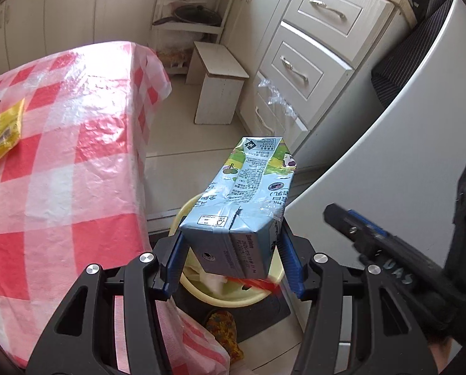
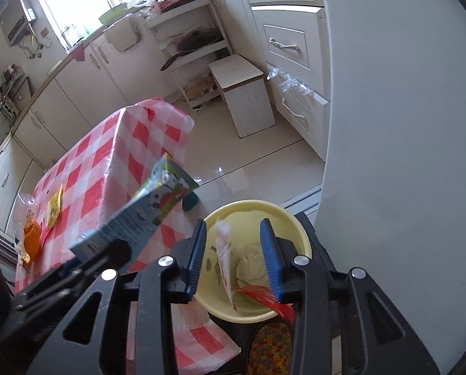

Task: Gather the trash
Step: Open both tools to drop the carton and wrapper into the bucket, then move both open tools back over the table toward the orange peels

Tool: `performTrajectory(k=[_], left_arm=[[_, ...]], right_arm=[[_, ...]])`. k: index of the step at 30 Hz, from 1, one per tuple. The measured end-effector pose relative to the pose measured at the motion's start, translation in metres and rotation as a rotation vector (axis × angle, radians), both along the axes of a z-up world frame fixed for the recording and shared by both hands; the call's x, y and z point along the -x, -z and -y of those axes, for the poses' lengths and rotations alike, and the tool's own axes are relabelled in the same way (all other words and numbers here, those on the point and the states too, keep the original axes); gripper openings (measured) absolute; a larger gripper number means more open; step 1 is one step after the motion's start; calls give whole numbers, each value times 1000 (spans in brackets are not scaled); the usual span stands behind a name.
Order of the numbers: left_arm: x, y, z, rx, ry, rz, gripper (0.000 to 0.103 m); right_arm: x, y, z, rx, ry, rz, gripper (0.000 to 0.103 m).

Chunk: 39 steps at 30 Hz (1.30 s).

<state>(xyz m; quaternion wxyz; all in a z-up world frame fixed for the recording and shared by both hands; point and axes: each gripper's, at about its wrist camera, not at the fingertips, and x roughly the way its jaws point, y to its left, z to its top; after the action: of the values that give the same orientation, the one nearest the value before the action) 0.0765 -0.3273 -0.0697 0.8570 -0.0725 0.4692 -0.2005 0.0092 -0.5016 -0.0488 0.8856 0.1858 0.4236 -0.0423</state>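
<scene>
Left gripper [image 1: 233, 259]: closed on the milk carton [image 1: 242, 200], the blue pads [image 1: 173, 262] pressed to its two sides near the bottom end.
Milk carton: held in the air above the yellow basin [image 2: 295, 228]; its far end is pointed toward 12 o'clock in the left wrist view. In the right wrist view it is seen at 9 o'clock [image 2: 145, 215], tilted, over the table edge.
Right gripper [image 2: 236, 256]: jaws are spread apart over the basin; nothing is clamped between the pads [image 2: 270, 259].
Wrapper [image 2: 225, 256]: a white and red wrapper is seen blurred between the open right fingers, over the basin; whether it is touching a pad cannot be told.
Yellow basin: set on the floor at 5 o'clock from the table; crumpled white paper [image 2: 251, 265] is lying inside.
Table [image 1: 61, 143]: covered with a red-and-white checked cloth; a yellow packet [image 1: 6, 131] is lying on it at 9 o'clock, and an orange object [image 2: 31, 237] is seen near its edge.
Stool [image 1: 220, 84]: a small white stool is standing at 12 o'clock, beside the drawers [image 1: 308, 40].
</scene>
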Motion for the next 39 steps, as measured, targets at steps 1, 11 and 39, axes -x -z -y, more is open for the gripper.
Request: performTrajectory(k=[1, 11, 39], left_arm=[[-1, 4, 3, -7, 2, -11, 51], [-13, 33, 46, -104, 63, -100, 51], [10, -8, -1, -70, 8, -27, 58]], right_arm=[[1, -1, 2, 1, 8, 2, 36], [9, -19, 18, -6, 79, 59, 41], [3, -36, -10, -4, 10, 105, 43]])
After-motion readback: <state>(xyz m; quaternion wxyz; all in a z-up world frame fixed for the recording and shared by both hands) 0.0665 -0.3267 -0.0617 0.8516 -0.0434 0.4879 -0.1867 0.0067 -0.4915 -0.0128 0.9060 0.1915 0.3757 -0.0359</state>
